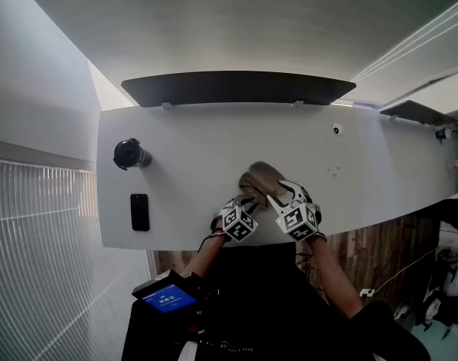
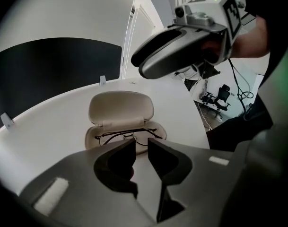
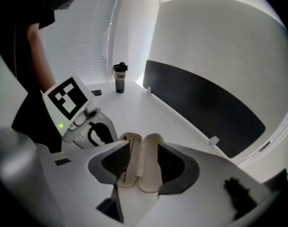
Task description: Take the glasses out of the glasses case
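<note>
Smooth beige clamshell glasses case [image 2: 121,108] lies open, thin wire glasses [image 2: 129,136] inside, just ahead of left gripper [image 2: 141,148], jaws barely parted; right gripper [image 3: 144,150] jaws wide apart.

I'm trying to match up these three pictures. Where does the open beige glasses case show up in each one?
Head view: the glasses case sits just below centre, on the white table near its front edge.
Left gripper view: glasses case at centre, lid raised, glasses inside.
Right gripper view: glasses case low in the middle, its two halves side by side.
Shared landmark: the black panel at the table's far edge, visible in all three.
</note>
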Demonstrator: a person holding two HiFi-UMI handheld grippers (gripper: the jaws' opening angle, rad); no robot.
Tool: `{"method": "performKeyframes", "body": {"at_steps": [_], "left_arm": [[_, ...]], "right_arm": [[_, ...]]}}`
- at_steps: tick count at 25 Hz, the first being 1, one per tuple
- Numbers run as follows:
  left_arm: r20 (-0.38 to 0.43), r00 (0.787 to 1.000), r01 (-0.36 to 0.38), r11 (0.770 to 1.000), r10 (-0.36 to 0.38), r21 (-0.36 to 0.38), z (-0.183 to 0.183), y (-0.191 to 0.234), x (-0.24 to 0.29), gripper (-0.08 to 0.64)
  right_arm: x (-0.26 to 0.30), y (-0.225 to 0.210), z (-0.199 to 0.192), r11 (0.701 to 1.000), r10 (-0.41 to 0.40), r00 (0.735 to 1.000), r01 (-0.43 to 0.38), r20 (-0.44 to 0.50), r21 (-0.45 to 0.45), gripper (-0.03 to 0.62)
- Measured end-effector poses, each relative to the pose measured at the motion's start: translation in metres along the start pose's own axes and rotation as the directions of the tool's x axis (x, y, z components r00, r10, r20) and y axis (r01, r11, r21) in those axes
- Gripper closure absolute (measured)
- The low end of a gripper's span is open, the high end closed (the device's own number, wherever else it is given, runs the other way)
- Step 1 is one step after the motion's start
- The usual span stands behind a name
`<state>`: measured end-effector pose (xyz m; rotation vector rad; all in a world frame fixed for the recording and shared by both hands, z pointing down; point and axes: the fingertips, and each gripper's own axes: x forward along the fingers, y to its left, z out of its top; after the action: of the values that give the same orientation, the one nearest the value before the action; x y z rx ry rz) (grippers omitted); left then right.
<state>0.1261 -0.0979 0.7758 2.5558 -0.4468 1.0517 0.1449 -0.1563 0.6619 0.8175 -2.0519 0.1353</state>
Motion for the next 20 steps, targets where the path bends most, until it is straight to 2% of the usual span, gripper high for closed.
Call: {"method": "performKeyframes", "body": {"at_steps": [2,5,7,9,15,20], "left_arm": [[0.0,1.0,0.001,1.0,-0.001,-0.005,-0.003,0.002,0.001,0.472],[0.002,1.0,0.007,1.0,-0.007,-0.013,-0.006,0.001,0.002,0.472],[0.004,1.0,0.012,1.0,-0.012,-0.014,-0.009,0.001,0.003,0.472],[0.005,1.0,0.019,1.0,-0.019,-0.011,-0.01,0.0,0.002,0.472],[0.005,0.999,0.036,0.999,-0.036,-0.003,-0.01,0.0,-0.002,0.472],[0.005,0.999,0.037,0.999,-0.037,-0.005,-0.009,0.0,-0.001,0.472]], "right_arm": [[0.019,0.021,-0.001,0.996,0.081,0.995,-0.083,-0.056,-0.026,0.404],[0.051,0.039,-0.016,0.982,0.189,0.971,-0.19,-0.144,0.013,0.43],[0.07,0.046,-0.024,0.973,0.231,0.957,-0.228,-0.173,0.041,0.487],[0.083,0.052,-0.033,0.966,0.258,0.944,-0.251,-0.206,0.062,0.523],[0.095,0.063,-0.046,0.961,0.277,0.919,-0.273,-0.281,0.053,0.522],[0.103,0.065,-0.054,0.959,0.285,0.906,-0.273,-0.315,0.082,0.522]]}}
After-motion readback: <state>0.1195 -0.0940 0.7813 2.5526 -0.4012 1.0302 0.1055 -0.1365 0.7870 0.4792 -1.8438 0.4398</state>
